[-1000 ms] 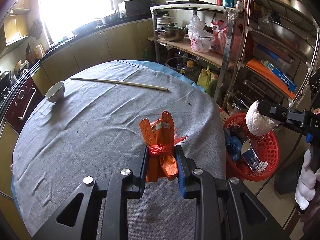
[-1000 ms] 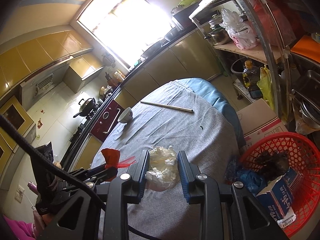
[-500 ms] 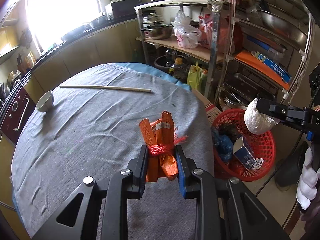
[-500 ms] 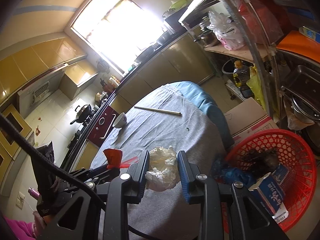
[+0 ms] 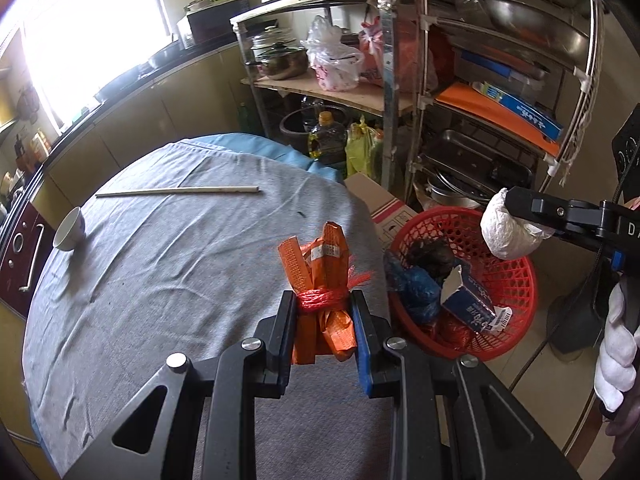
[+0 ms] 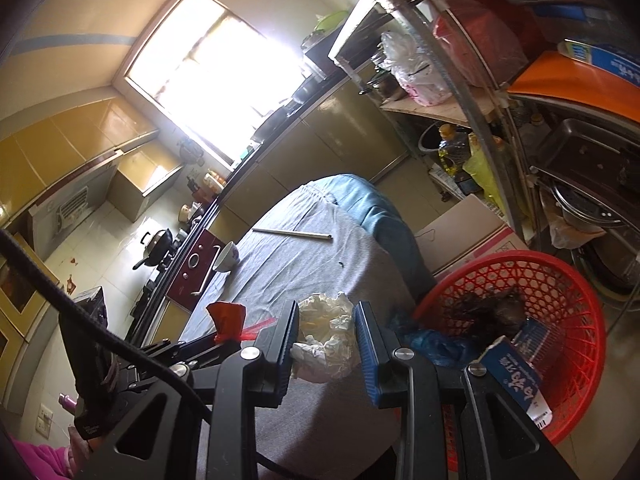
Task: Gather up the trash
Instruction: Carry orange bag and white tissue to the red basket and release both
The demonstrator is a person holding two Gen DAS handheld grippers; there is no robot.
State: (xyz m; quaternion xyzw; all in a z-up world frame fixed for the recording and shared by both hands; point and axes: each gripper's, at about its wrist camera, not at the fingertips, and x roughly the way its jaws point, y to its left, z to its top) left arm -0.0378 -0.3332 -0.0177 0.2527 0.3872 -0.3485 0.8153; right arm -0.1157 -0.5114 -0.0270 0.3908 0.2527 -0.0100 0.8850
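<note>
My left gripper [image 5: 323, 316] is shut on an orange wrapper bundle [image 5: 325, 280] tied with red string, held above the table's right edge. My right gripper [image 6: 326, 336] is shut on a crumpled white tissue wad [image 6: 326, 340]; in the left wrist view the tissue wad [image 5: 506, 232] hangs over the red basket [image 5: 516, 280]. The red basket [image 6: 568, 280] stands on the floor beside the table and holds a blue carton [image 6: 516, 376], a blue bag [image 6: 432, 344] and dark scraps.
The round table has a grey cloth [image 5: 160, 272] with a white bowl [image 5: 70, 230] and a long chopstick [image 5: 176, 191] on it. A cardboard box [image 5: 376, 200] and a metal shelf rack [image 5: 400, 92] with pots and bags stand behind the basket.
Both grippers have moved right toward the basket, each keeping its load. The basket now looks nearer and larger in both views.
</note>
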